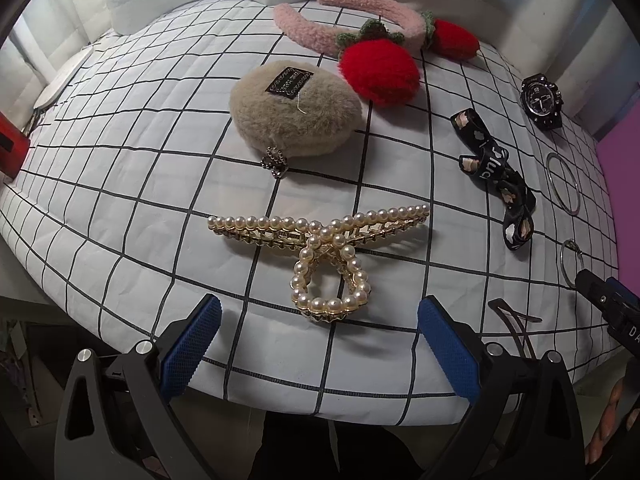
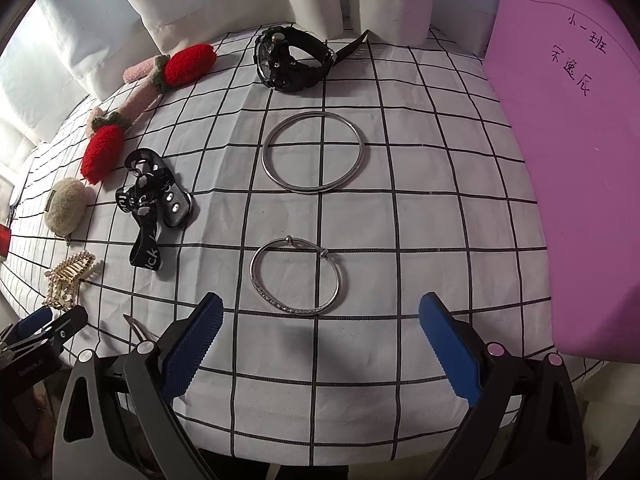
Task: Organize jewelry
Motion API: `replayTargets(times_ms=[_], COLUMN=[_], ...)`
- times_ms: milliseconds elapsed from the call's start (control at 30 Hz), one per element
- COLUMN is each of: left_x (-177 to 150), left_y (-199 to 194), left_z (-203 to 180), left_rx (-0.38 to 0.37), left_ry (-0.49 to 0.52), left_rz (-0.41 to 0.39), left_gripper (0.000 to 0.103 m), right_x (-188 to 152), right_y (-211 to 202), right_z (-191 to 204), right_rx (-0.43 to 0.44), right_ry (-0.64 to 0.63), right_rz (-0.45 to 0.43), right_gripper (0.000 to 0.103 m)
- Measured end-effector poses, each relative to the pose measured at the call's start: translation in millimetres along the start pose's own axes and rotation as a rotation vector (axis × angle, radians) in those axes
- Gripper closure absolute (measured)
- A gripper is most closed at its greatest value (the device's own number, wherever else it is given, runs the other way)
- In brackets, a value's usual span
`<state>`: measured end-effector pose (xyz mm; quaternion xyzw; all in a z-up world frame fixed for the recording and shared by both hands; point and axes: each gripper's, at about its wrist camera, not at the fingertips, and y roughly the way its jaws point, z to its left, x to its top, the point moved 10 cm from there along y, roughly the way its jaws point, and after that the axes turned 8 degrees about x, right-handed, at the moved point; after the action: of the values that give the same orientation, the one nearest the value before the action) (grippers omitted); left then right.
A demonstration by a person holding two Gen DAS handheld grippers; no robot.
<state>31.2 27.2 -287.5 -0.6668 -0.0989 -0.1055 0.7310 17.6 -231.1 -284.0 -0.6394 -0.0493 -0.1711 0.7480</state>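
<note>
Left wrist view: the left gripper (image 1: 318, 354) hangs released over the near edge of the bench (image 1: 120, 208), which is covered in white cloth with a black grid, its blue-padded fingers (image 1: 192, 346) spread wide and grasping nothing. Just beyond them lies the pearl hair claw (image 1: 320, 248), its looped end toward the gripper. Farther back from the claw sits a beige fluffy hair clip (image 1: 296, 110), then a pink plush headband (image 1: 360, 20) with two red strawberries. Right of the claw lie a black printed ribbon bow (image 1: 494, 170) and, farther back, a black wristwatch (image 1: 542, 100).

In the right wrist view, the right gripper (image 2: 318, 354) is likewise spread wide and empty. Just ahead of its fingers (image 2: 450, 354) rests a thin silver bracelet (image 2: 296, 278) with a studded near edge; beyond the bracelet lies a plain silver bangle (image 2: 313, 152), apart from it, and farther still the watch on its side. A purple board (image 2: 560, 160) with handwriting stands to the bracelet's right.
</note>
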Motion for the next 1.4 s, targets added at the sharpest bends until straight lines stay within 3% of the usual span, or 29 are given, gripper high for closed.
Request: replayTargets(times_ms=[233, 500, 867, 1033, 1233, 1333, 1400], left_x=[0.8, 8.4, 13.4, 19.0, 21.1, 22.4, 24.3], left_y=[7.5, 12.5, 13.1, 13.6, 6.9, 2.2, 0.1], left_z=[-3.2, -6.2, -6.6, -6.5, -13.8, -17.5, -17.5], left_rx=[0.01, 0.042, 0.046, 0.044, 0.019, 0.008, 0.003], left_ry=[-0.012, -0.002, -0.02, -0.016, 0.04, 0.06, 0.061], left_rz=[-0.007, -0.036, -0.046, -0.05, -0.113, -0.126, -0.133], left_gripper=[0.006, 0.006, 0.005, 0.007, 0.022, 0.041, 0.058], right_x=[-0.5, 8.7, -5.6, -7.3, -2.0, -1.0, 0.2], right_y=[16.3, 22.9, 15.0, 12.0, 13.1, 9.8, 7.7], right_z=[-3.6, 1.7, -0.4, -3.1, 3.2, 13.1, 18.5], right_rx=[-0.015, -0.028, -0.028, -0.025, -0.01, 0.005, 0.01], right_ry=[-0.028, -0.07, -0.072, -0.077, -0.098, -0.139, -0.155], right_rz=[0.025, -0.015, -0.089, -0.064, -0.05, -0.059, -0.066], right_gripper=[0.009, 0.009, 0.009, 0.009, 0.012, 0.027, 0.048])
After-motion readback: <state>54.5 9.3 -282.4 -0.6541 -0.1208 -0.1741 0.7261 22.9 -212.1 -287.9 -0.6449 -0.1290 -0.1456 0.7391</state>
